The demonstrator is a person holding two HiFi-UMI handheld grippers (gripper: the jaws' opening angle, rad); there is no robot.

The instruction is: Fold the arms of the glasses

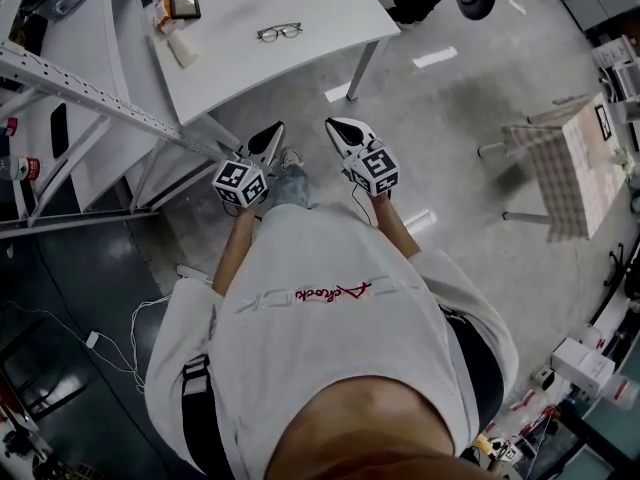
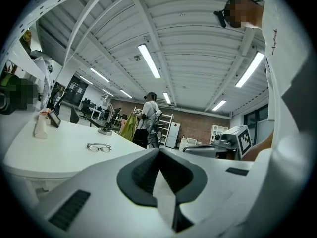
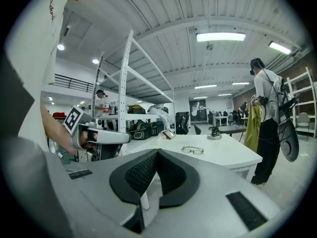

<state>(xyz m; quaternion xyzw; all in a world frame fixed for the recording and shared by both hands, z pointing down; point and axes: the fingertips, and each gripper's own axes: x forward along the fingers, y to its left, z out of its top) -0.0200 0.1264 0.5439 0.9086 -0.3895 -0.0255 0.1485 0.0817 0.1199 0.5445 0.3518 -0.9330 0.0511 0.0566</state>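
Shirt (image 1: 320,348) fills the near view, and I hold both grippers low and close to my body, over the floor (image 1: 430,138) and short of the table (image 1: 320,8). Left gripper (image 1: 272,133): jaws pressed together, nothing between them. Right gripper (image 1: 340,128): likewise closed and empty. Glasses (image 1: 280,32) lie mid-table on the far side, well beyond both tips, their arms apparently unfolded. Judgement: folding has not begun. The grippers are carried closed for the approach and must open before they can take an arm.

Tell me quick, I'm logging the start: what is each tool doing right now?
Left tool: closed, holding nothing.
Right tool: closed, holding nothing.
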